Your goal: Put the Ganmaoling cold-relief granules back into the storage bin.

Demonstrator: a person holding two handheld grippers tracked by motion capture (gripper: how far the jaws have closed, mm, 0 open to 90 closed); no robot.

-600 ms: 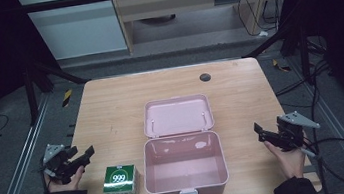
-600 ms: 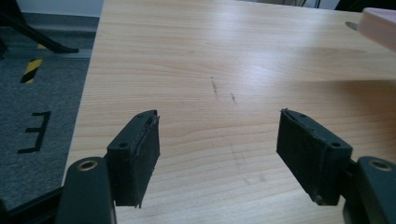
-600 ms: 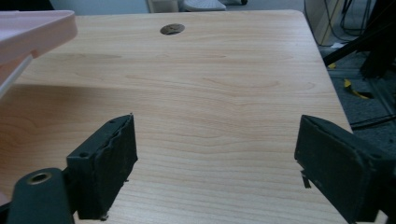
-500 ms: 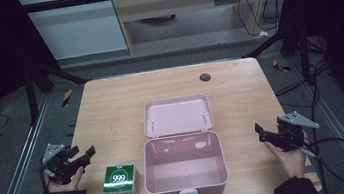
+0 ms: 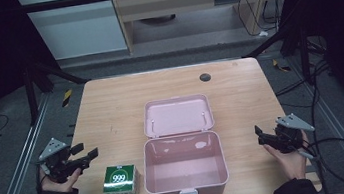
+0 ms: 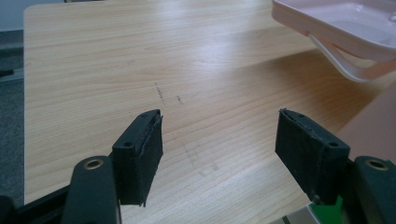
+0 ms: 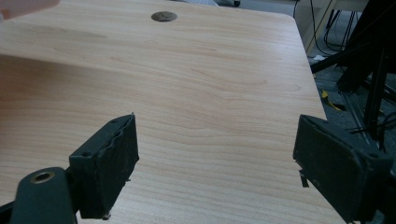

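An open pink plastic box [image 5: 186,176] lies at the table's front centre, its lid [image 5: 177,115] folded flat behind it and a white latch at its front. A green carton marked 999 [image 5: 120,180] stands just left of the box. My left gripper [image 5: 85,150] hovers open at the table's left edge, left of the carton, with nothing in it. In the left gripper view the gripper [image 6: 219,140] faces bare wood, with the pink lid [image 6: 336,23] at the upper right. My right gripper [image 5: 259,135] is open and holds nothing, right of the box; the right gripper view has it [image 7: 215,158] over bare wood.
A dark round grommet [image 5: 205,77] sits near the table's far edge, also seen as the grommet [image 7: 164,16] in the right gripper view. Metal rails and cables run along both sides of the wooden table [image 5: 111,110]. Cabinets stand behind.
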